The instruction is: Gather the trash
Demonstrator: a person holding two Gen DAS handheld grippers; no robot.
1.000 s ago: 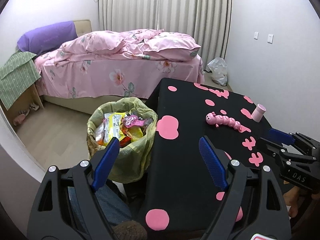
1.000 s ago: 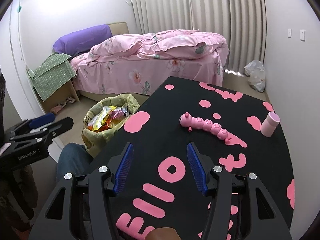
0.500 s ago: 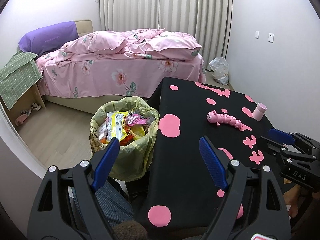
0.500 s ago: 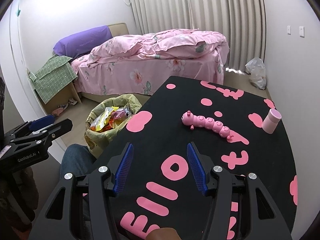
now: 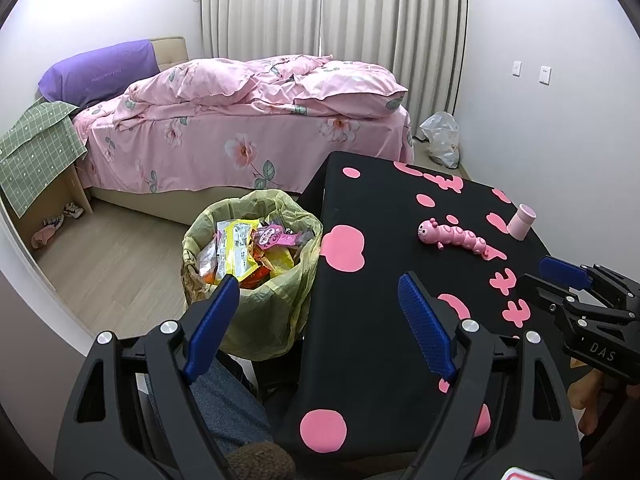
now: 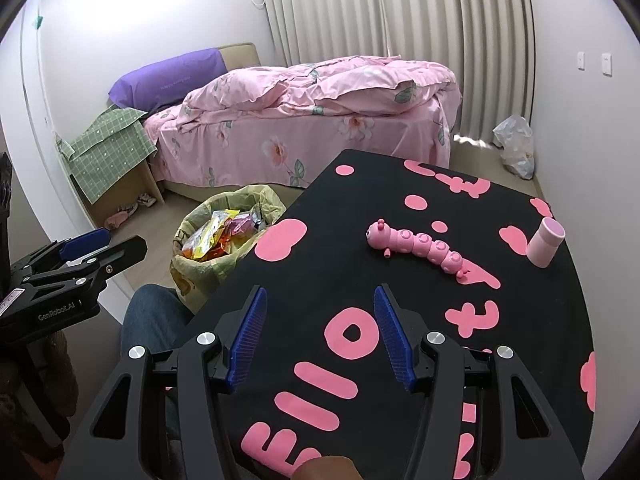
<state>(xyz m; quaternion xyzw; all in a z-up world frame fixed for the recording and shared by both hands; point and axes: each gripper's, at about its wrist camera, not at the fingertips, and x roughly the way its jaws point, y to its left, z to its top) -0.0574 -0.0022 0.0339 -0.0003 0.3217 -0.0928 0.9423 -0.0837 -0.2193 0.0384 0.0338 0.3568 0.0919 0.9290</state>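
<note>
A bin lined with a yellow-green bag (image 5: 256, 312) stands on the floor left of the black table (image 5: 380, 340), full of snack wrappers (image 5: 244, 252). It also shows in the right wrist view (image 6: 216, 264). My left gripper (image 5: 316, 292) is open and empty, held above the table's left edge beside the bin. My right gripper (image 6: 320, 300) is open and empty over the table's near part. Each gripper shows at the edge of the other's view, the right one (image 5: 580, 292) and the left one (image 6: 80, 256).
A pink caterpillar toy (image 6: 416, 246) and a pink cup (image 6: 546, 242) sit on the table with pink shapes. A bed with pink bedding (image 5: 248, 128) stands behind. A white plastic bag (image 5: 440, 144) lies by the curtain. A person's jeans-clad leg (image 5: 224, 400) is under the table edge.
Both grippers have drifted slightly back and up, so the bin and table sit a little farther off. Both stay open and empty.
</note>
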